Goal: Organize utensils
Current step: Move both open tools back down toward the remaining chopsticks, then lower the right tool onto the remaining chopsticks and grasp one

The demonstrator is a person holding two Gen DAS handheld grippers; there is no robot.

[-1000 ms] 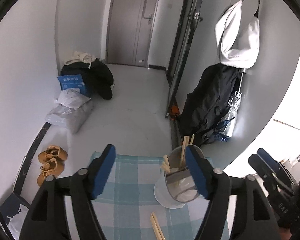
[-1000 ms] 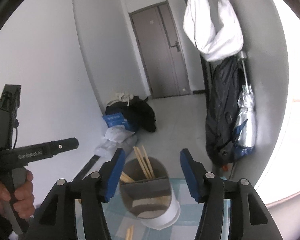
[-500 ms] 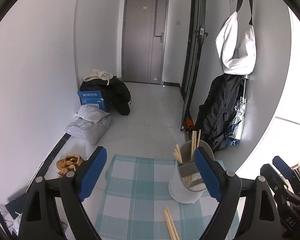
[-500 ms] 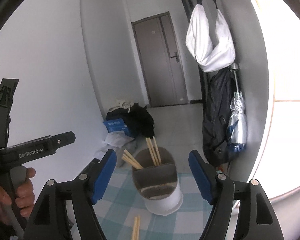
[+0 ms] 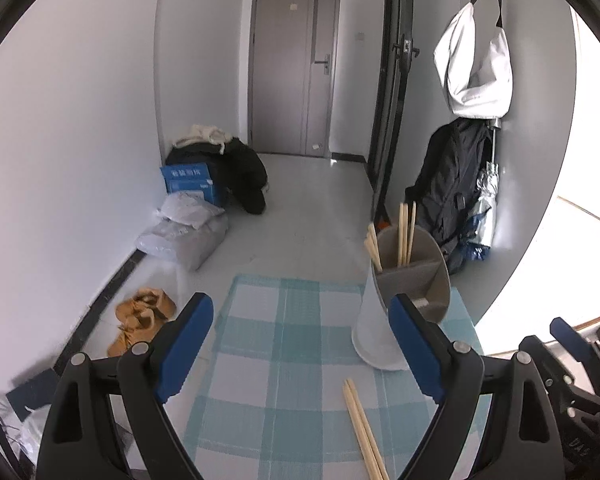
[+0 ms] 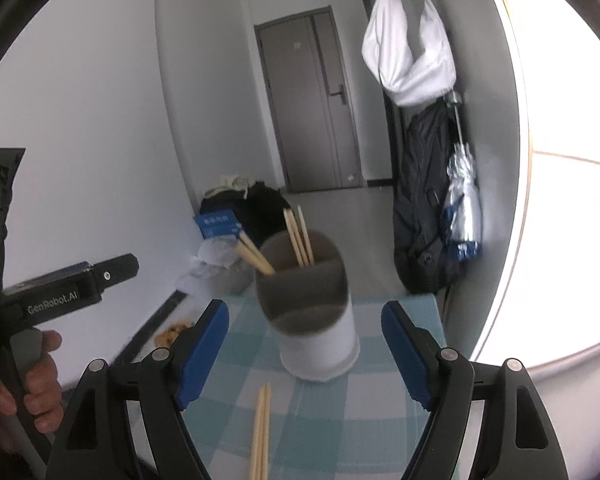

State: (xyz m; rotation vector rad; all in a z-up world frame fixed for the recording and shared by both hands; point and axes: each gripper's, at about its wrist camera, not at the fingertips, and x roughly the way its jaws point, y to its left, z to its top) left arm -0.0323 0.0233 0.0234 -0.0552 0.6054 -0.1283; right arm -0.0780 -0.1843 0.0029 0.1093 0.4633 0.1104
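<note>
Right gripper [image 6: 304, 354] jaws opening and empty, loose chopstick pair [image 6: 261, 432] at lower centre, long axis pointing away toward holder [image 6: 308, 304] beyond; left gripper [image 5: 302, 346] wide, empty, pair [image 5: 364, 426] lower right; right likely nearer.

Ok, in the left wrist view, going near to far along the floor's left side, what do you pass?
Tan shoes → grey bag → blue box → black coat → door.
</note>
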